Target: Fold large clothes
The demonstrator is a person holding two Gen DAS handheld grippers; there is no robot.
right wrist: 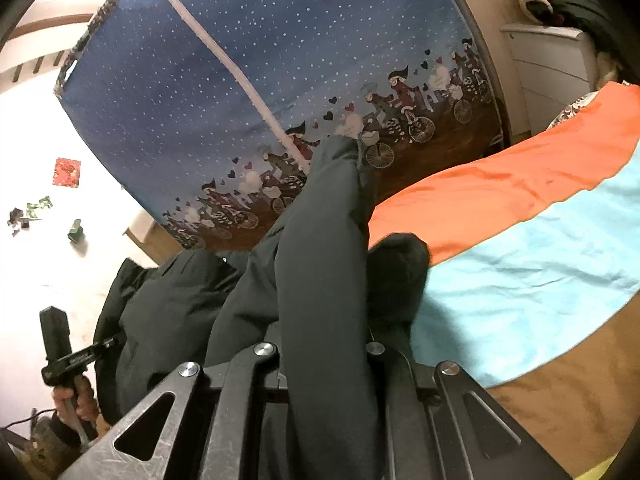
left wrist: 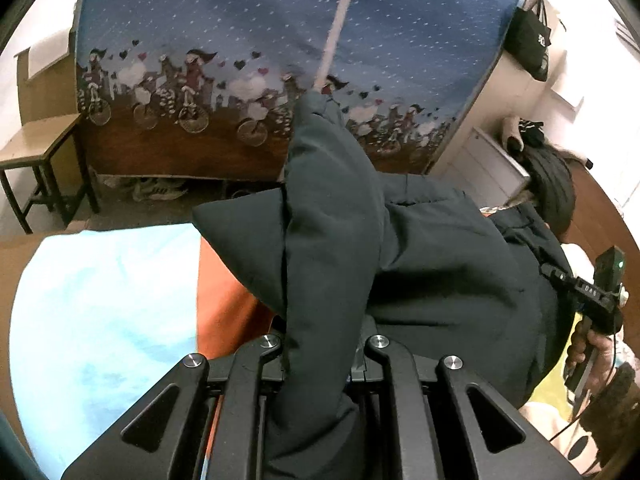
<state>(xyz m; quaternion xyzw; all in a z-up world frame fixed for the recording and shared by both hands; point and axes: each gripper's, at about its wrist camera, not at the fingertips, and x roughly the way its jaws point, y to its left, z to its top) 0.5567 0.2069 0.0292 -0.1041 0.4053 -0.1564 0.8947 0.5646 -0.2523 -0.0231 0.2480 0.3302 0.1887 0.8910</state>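
Turquoise sheet (left wrist: 100, 320) at far left of the left wrist view, spread flat and bare over the bed, bordered by an orange strip (left wrist: 224, 304) along its inner edge. Beyond the bed edge, open floor, then a wooden side table (left wrist: 36, 148) against the wall and a blue dotted curtain (left wrist: 248, 20) printed with cyclists hanging across the back. Shoes (left wrist: 156, 190) tucked under the curtain's lower hem. At centre, left tongs (left wrist: 316, 360) together, clamped on a fold of the dark padded coat (left wrist: 332, 216), which rises from between the fingers and bulks off to the right, lifted clear of the sheet. Further right, a hand (left wrist: 596, 356) gripping the handle of the other tool, white drawers (left wrist: 488, 164) behind.

From the right wrist view: pale wall at left, the other hand (right wrist: 76, 400) low in the corner, then the coat (right wrist: 320, 260) draped up the middle. Right tongs (right wrist: 320, 364) likewise clamped on coat fabric, cloth filling the gap. To the right, orange strip (right wrist: 500, 184) and turquoise sheet (right wrist: 540, 272) lying bare, brown bed edge (right wrist: 560, 408) below.
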